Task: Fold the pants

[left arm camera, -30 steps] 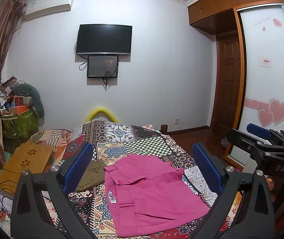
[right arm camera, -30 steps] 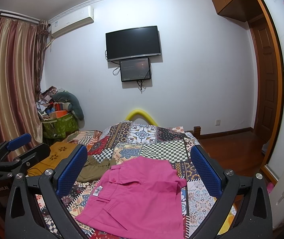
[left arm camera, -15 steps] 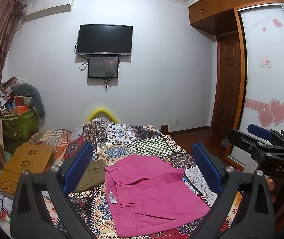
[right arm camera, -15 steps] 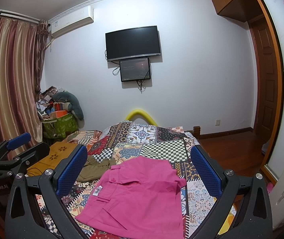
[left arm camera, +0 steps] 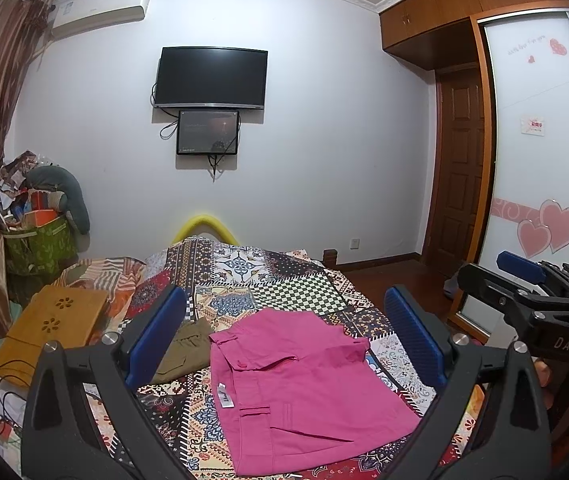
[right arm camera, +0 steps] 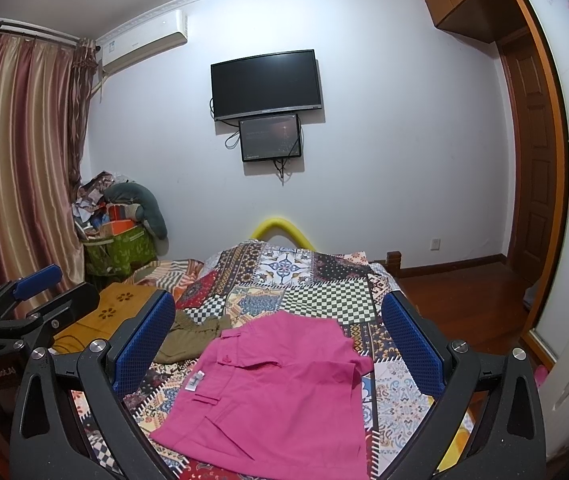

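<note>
On the bed (left arm camera: 284,276), spread with one patchwork quilt, lie the pink pants (left arm camera: 304,392) — a single pair, flat and near the foot end, apparently already doubled over, with a white label showing on the left side. Just beside them to the left sits one crumpled olive garment (left arm camera: 184,350), touching or nearly touching their edge. The pants look like a light, soft cotton: they should drape and slide easily over the quilt, so I judge a pinch at the corners of the near hem or the waistband would carry them best, both layers caught together. Two claws are present. The left claw (left arm camera: 284,340) hangs above the fabric with jaws spread wide, holding nothing; the right claw (right arm camera: 278,340) is likewise wide apart and empty — neither touches the cloth.
</note>
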{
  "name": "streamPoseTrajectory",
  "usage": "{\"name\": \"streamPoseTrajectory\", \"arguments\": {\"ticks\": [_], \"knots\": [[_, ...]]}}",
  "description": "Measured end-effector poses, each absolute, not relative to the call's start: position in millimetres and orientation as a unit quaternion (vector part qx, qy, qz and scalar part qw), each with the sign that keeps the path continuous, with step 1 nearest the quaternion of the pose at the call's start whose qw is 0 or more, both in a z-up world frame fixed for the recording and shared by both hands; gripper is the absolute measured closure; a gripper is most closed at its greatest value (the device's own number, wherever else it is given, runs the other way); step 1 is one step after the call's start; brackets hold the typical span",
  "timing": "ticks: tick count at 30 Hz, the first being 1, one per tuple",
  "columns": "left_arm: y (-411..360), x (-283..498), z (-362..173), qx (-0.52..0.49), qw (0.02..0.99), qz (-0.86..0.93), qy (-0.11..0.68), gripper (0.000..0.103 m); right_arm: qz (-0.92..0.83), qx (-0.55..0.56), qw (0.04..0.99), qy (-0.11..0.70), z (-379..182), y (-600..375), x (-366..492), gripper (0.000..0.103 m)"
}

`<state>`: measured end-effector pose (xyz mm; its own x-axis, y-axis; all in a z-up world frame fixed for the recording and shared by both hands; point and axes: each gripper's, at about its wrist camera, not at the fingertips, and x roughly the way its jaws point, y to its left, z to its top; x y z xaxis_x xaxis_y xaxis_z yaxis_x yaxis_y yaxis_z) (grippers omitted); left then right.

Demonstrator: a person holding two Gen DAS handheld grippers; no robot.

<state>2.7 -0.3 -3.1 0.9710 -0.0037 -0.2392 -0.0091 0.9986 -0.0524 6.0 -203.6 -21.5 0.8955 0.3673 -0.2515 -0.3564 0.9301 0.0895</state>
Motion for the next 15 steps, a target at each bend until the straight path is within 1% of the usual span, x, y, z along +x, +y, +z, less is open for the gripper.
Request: {"name": "streamPoseTrajectory", "arguments": {"ticks": [15], "knots": [[6, 16, -11, -0.031, 0.990, 0.003, 0.138, 0.002, 0.182, 0.023, 0.972, 0.146, -29, -204, 13, 0.000]]}}
